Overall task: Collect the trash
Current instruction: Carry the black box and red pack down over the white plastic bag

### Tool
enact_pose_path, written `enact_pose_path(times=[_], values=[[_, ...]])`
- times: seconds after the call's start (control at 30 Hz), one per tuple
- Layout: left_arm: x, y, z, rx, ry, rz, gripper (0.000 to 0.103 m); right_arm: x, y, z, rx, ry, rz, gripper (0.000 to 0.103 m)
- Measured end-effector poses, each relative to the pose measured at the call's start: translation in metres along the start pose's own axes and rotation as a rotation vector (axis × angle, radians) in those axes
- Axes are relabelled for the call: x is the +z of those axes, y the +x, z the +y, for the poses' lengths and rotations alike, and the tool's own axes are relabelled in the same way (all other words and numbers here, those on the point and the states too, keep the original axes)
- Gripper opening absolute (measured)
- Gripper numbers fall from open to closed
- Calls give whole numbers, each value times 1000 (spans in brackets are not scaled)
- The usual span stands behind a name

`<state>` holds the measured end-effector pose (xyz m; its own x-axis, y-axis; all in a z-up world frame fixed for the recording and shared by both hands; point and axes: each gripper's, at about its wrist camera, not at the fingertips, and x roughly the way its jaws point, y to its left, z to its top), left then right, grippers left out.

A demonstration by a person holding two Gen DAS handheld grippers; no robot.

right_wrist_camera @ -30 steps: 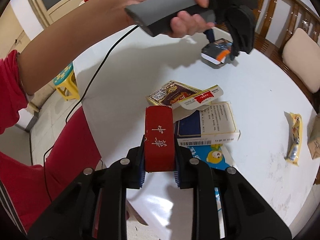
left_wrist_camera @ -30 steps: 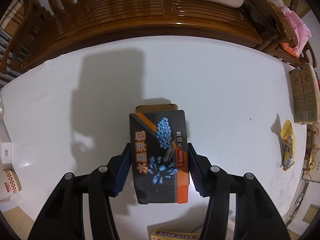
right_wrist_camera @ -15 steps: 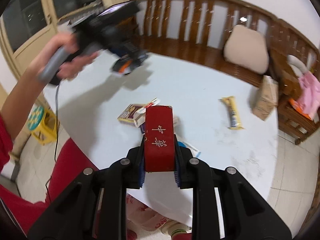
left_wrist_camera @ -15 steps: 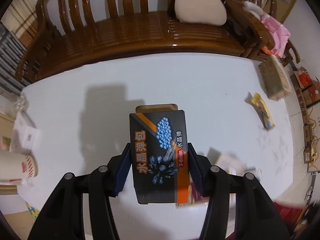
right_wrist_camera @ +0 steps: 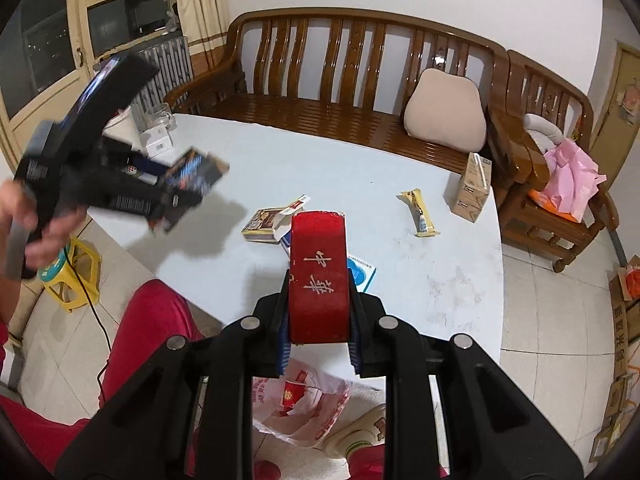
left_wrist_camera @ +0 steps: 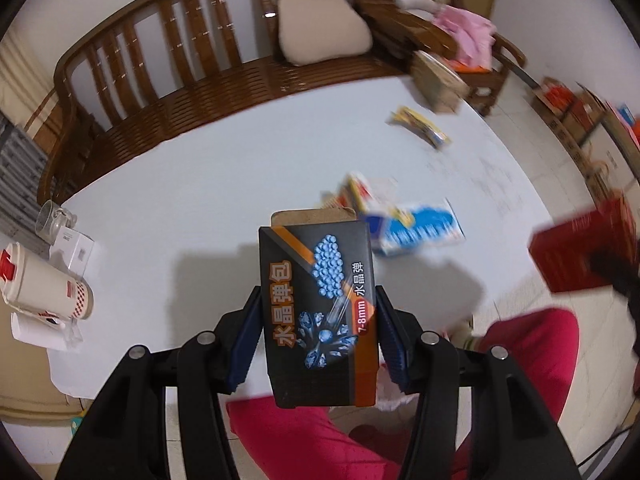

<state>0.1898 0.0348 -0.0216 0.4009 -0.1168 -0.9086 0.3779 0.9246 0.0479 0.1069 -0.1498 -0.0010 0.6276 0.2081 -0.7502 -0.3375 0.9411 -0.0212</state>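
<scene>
- Left claw (left_wrist_camera: 318, 332) is clamped on a black-and-orange box (left_wrist_camera: 318, 300) with blue bead print; blue pads press both long sides, and the box's brown flap sticks out at the far end.
- In the right wrist view the same left claw (right_wrist_camera: 160, 204) shows up blurred, held in a hand (right_wrist_camera: 36, 232) above the counter's near-left edge, box (right_wrist_camera: 192, 176) still between its fingers.
- Right claw (right_wrist_camera: 318, 312) is pinching a red pack (right_wrist_camera: 318, 276) with white characters, held upright between the pads, off the near edge of the counter (right_wrist_camera: 400, 272).
- A thin plastic bag (right_wrist_camera: 304, 412) with red print sits on the floor directly below the right claw, mouth open, a red item inside.
- Left on the counter: a brown-and-gold pack (right_wrist_camera: 264, 224) with a white-and-red flap, a blue-and-white wrapper (right_wrist_camera: 362, 272) partly hidden behind the red pack, a yellow snack wrapper (right_wrist_camera: 420, 212) further right, and a tan carton (right_wrist_camera: 472, 188) standing near the far-right edge.
- Far-left corner holds a glass mug (right_wrist_camera: 158, 116) and a white box (right_wrist_camera: 158, 142).
- Wooden bench (right_wrist_camera: 344, 80) with a beige cushion (right_wrist_camera: 444, 114) sits behind the counter.
</scene>
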Motion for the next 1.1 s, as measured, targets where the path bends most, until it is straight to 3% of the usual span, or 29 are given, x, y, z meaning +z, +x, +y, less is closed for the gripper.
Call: enact_pose_path(times=[0.4,0.87,1.1], values=[[-83,-4,-53,-38,52,-45,52,-46,-23,35,9,7,-6,22],[-129,15,-80,-63,68,-41,52,-99,-11,59,14,27,62,22],[-145,43,-92,-80,80,-5,52,-121,10,61,19,48,96,22]])
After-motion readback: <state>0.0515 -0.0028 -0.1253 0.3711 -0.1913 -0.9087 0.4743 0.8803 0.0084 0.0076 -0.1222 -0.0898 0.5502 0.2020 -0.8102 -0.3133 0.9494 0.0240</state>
